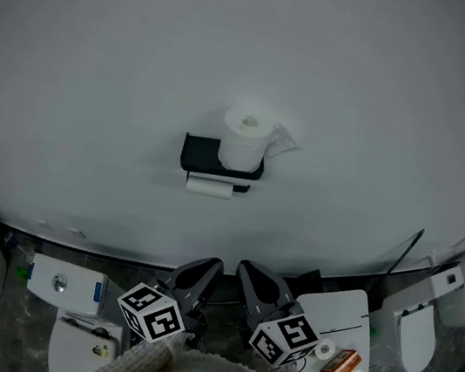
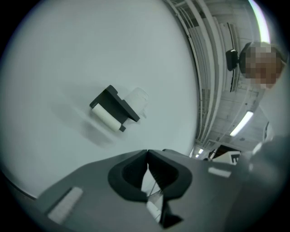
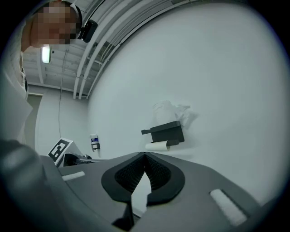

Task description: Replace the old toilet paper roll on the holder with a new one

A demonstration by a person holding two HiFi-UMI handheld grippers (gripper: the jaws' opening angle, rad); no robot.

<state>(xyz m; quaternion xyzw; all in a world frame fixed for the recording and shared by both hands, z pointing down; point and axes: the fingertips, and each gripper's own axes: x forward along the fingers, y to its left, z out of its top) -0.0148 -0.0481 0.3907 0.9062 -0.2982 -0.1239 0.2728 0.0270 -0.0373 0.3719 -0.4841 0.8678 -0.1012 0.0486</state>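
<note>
Nothing swapped yet: thin old roll (image 1: 209, 187) on the bar of the wall holder (image 1: 201, 153), new roll (image 1: 245, 139) upright on its top shelf, left gripper (image 1: 214, 264) and right gripper (image 1: 246, 267) well short of both, fingers together, empty.

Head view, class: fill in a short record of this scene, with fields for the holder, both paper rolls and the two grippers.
holder: black, fixed to the white wall
new roll: full, standing upright on top of the holder, in loose clear wrap
old roll: thin, almost used up, lying level on the bar under the holder's shelf
left gripper: jaws together, nothing between them, well short of the holder
right gripper: jaws together, nothing between them, beside the left one
</note>
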